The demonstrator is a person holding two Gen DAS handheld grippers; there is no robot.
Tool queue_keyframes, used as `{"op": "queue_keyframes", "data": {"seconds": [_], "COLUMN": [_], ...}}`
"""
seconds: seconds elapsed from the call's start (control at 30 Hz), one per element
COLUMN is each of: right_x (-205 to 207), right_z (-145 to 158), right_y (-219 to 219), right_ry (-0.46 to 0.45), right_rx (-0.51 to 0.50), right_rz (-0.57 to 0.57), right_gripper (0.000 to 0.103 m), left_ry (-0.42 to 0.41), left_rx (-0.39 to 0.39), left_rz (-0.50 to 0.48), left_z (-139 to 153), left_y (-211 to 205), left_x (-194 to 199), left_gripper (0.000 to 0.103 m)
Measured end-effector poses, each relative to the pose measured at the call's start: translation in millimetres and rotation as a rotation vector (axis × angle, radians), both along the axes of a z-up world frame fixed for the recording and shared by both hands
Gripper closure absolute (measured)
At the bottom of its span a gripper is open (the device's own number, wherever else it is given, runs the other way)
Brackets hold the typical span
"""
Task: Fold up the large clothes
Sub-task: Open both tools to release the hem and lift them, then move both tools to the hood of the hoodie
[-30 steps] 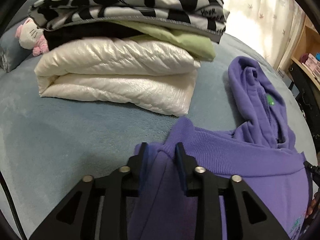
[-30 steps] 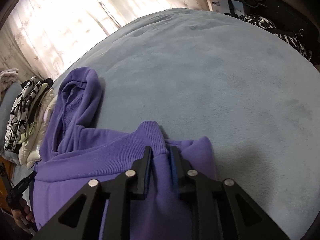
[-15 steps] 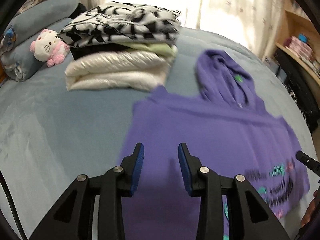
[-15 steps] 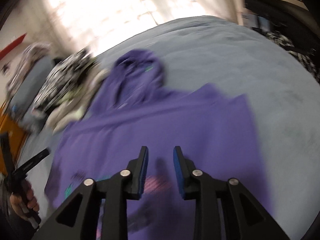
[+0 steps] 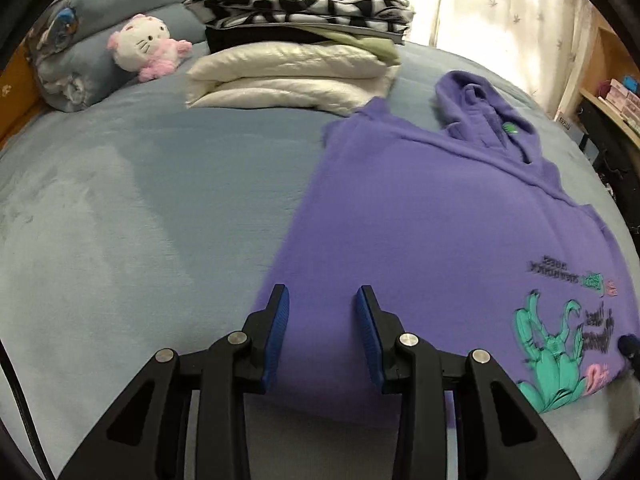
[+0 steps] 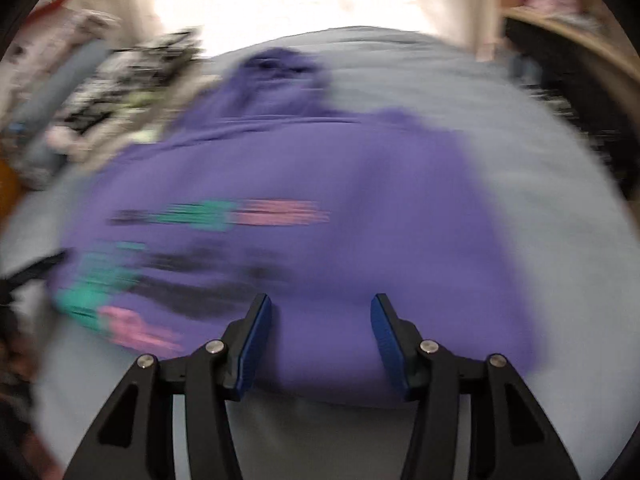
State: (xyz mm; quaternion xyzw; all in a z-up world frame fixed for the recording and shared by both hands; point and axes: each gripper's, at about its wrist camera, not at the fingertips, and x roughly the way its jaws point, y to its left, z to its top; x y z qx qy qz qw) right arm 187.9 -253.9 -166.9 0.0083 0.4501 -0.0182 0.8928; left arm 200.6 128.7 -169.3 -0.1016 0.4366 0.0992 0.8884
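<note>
Between folds: my left gripper (image 5: 320, 328) and right gripper (image 6: 320, 332) hover jaws apart, empty, the right's just widened; the hoodie (image 5: 440, 216) lies ahead on the bed (image 5: 140, 208). Next, I judge, regrasp an edge.

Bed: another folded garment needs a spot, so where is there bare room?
Free: the wide blue bed cover left of the purple hoodie, in front of the folded stack. Crowded: the far end, with stack, plush cat and rolled blanket.
</note>
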Motion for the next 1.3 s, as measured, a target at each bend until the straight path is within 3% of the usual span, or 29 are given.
{"op": "queue_keyframes", "data": {"seconds": [0.1,0.3,0.47,0.53,0.63,0.73,1.0,1.13,1.3], "right_x": [-13.8,-12.8,-4.4,1.5,22.3,53.5,154.2,184.5,207.2], "right_z": [-3.3,-5.2,10.0,20.1,34.4,41.7,35.1,22.8,0.5], "right_y": [-44.1,-17.0,-20.4,-17.7,-6.3,7.7,35.2,32.4,-8.5], "right_ry": [0.002,0.010,0.030,0.010,-0.016,-0.028,-0.001,0.001,0.017], "right_rx": [0.132,-0.044,0.050,0.090,0.121,0.145,0.233,0.206,0.143], "right_rz": [-0.053,-0.040,-0.061,-0.043,0.003,0.048,0.120,0.102,-0.002], "right_gripper": [0.058,0.054,0.050,0.050,0.050,0.050,0.050,0.050,0.050], "left_ry": [-0.015,-0.001,0.058,0.046,0.003,-0.007,0.043,0.052,0.094], "left_rx": [-0.041,0.032,0.046,0.055,0.077,0.100,0.135,0.125,0.171], "left_rz": [-0.001,-0.007,-0.025,-0.038,-0.056,-0.084,-0.142,-0.118,-0.056], "left_z": [-4.2,-4.5,9.8,22.9,39.2,49.4,38.4,27.2,1.9], "left_y": [7.2,-3.5,-5.4,-6.9,-9.6,-16.0,-33.6,-28.8,-7.3], "left_x": [-2.8,-0.5,12.1,20.2,37.0,70.6,169.6,209.2,237.8], "left_gripper": [0.069,0.069,0.067,0.062,0.055,0.054,0.054,0.054,0.054]}}
